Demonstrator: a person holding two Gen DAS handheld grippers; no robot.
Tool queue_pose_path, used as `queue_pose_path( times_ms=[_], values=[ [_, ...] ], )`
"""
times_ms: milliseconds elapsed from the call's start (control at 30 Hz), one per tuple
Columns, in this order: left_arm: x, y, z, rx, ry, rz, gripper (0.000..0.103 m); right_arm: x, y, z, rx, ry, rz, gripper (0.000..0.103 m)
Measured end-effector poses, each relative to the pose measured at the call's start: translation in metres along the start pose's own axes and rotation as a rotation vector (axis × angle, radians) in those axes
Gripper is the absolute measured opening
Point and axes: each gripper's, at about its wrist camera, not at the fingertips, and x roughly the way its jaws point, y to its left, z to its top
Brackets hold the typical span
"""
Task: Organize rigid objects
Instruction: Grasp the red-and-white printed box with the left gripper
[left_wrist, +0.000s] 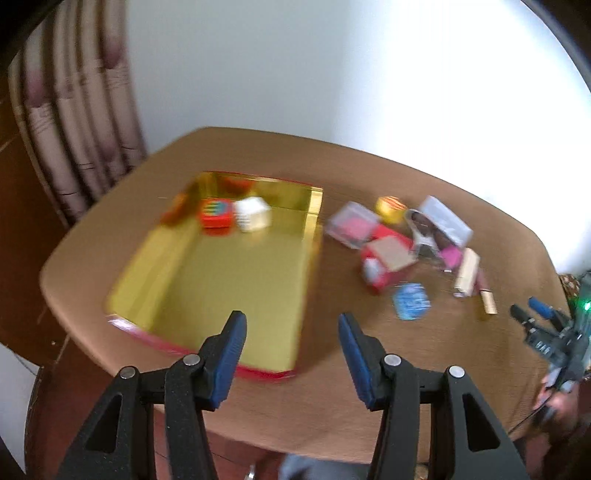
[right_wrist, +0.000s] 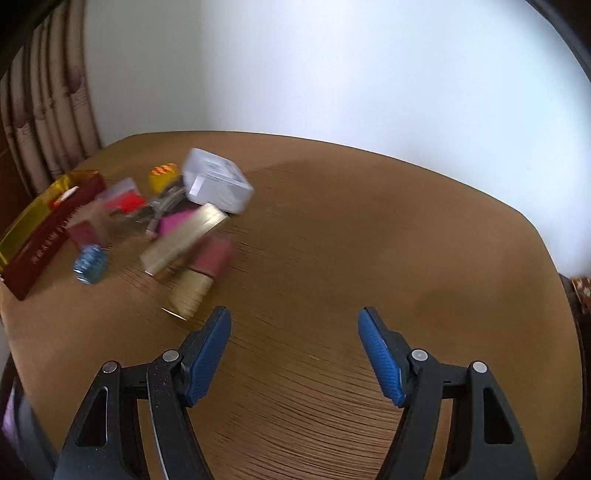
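A gold-lined tray with red sides lies on the left of the brown table; it also shows in the right wrist view. At its far end sit an orange-red box and a white box. To its right lies a heap of small things: a clear box with pink contents, a red carton, a grey-white box, a blue disc, a gold bar. My left gripper is open and empty over the tray's near right corner. My right gripper is open and empty over bare table.
A striped curtain hangs at the back left beside a white wall. The table's right half is bare wood. The right gripper shows at the right edge of the left wrist view. Both views are motion-blurred.
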Motion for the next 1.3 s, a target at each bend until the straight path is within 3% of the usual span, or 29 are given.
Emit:
queue_pose_path(
  times_ms=[100,233,567,700,1033,1167,1300],
  values=[
    [0.019,-0.03,0.02,-0.002,0.072,-0.079,0.06,0.001,-0.024,-0.01,0.04,-0.014,0.028,0.069],
    [0.048,-0.055,0.041,-0.022,0.134,-0.107,0.061,-0.003,-0.029,-0.013,0.076,-0.044,0.085,0.07],
    [0.115,-0.073,0.075,-0.091,0.29,-0.07,0.061,-0.009,-0.022,-0.01,0.105,-0.069,0.184,0.074],
    [0.123,-0.081,0.078,-0.078,0.303,-0.036,0.061,-0.007,-0.02,-0.01,0.103,-0.066,0.204,0.074],
    [0.125,-0.083,0.085,-0.114,0.315,-0.068,0.061,-0.01,-0.021,-0.012,0.106,-0.064,0.226,0.077],
    [0.131,-0.092,0.092,-0.07,0.323,-0.001,0.061,-0.01,-0.02,-0.012,0.105,-0.061,0.224,0.079],
    [0.141,-0.091,0.09,-0.095,0.358,0.004,0.061,-0.01,-0.02,-0.012,0.105,-0.063,0.225,0.081]
  ],
)
